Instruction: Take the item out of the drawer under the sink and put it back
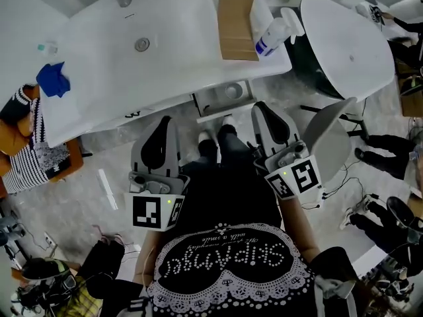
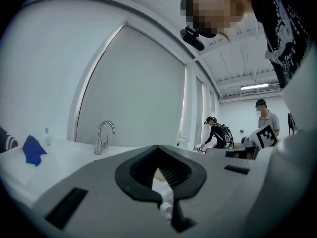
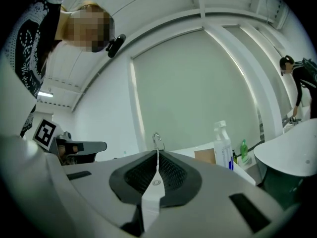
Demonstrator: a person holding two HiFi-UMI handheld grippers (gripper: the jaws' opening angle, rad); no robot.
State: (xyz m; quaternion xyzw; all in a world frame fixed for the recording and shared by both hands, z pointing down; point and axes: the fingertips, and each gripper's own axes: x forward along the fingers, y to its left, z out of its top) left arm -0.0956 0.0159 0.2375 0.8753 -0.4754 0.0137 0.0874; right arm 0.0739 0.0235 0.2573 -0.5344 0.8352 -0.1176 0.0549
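The drawer [image 1: 213, 104] under the white sink counter [image 1: 99, 104] stands pulled out, and a round pale item [image 1: 233, 91] lies in it. I hold both grippers close to my body, a little short of the drawer. My left gripper [image 1: 164, 122] is shut with nothing in it, down and left of the drawer. My right gripper [image 1: 265, 107] is shut and empty, just right of the drawer. In the left gripper view the left gripper [image 2: 158, 148] points over the counter toward the faucet [image 2: 104, 136]. In the right gripper view the right gripper [image 3: 157, 153] has its jaws pressed together.
On the counter lie a blue cloth [image 1: 53, 79], a brown board [image 1: 236, 25] and a spray bottle [image 1: 277, 32]. A white round tub [image 1: 350, 45] and a grey chair [image 1: 330, 140] stand at the right. My feet [image 1: 218, 140] are below the drawer. People [image 2: 216, 133] stand farther back.
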